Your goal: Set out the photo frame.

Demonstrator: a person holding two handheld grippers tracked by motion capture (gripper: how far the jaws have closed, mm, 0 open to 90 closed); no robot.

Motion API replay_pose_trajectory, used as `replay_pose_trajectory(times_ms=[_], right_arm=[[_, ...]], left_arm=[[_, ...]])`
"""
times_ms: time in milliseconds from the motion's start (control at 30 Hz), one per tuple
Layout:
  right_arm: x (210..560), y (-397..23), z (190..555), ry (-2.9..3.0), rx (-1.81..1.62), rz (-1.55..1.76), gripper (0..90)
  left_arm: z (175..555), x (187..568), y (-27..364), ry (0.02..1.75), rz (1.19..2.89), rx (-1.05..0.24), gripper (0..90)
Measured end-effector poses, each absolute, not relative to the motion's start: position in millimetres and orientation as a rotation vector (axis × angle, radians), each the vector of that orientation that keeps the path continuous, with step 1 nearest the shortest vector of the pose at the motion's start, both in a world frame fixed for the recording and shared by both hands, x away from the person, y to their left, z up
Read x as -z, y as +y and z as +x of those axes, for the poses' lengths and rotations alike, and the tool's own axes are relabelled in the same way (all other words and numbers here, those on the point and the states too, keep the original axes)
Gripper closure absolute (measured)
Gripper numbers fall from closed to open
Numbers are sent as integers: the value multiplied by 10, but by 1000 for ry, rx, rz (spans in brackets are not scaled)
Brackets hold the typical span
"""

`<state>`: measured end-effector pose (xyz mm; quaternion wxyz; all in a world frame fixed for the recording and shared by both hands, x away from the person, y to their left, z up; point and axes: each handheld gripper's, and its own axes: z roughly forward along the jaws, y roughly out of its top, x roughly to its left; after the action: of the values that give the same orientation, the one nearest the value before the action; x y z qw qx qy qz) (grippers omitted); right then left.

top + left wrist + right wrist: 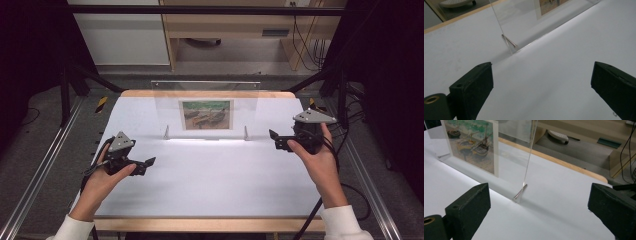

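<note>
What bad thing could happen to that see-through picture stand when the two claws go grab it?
1. The clear stand rests upright on just two thin metal pegs. A nudge from the left claw or right claw could likely tip it over.
2. Its edges are nearly invisible against the white table, so a claw might miss or bump it.
3. If one open claw pushes first, the stand may slide or twist.

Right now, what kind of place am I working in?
Probably a lab recording bench: a white table inside an aluminium rail frame, cables on the floor, and a clear acrylic picture stand.
</note>
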<state>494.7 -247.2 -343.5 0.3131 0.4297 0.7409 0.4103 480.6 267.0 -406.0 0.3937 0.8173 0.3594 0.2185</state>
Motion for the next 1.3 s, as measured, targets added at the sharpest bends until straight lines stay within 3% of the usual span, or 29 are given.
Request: replay_pose_trajectory(times_ms=[633,1300], right_arm=[[4037,-2547,4824,2022,-1028,1253,54],[4445,-2609,4693,2025,-1034,1349,59]], left_arm=[[4776,4319,2830,954,2128,-543,44],[4733,4536,3041,1008,2136,-540,44]])
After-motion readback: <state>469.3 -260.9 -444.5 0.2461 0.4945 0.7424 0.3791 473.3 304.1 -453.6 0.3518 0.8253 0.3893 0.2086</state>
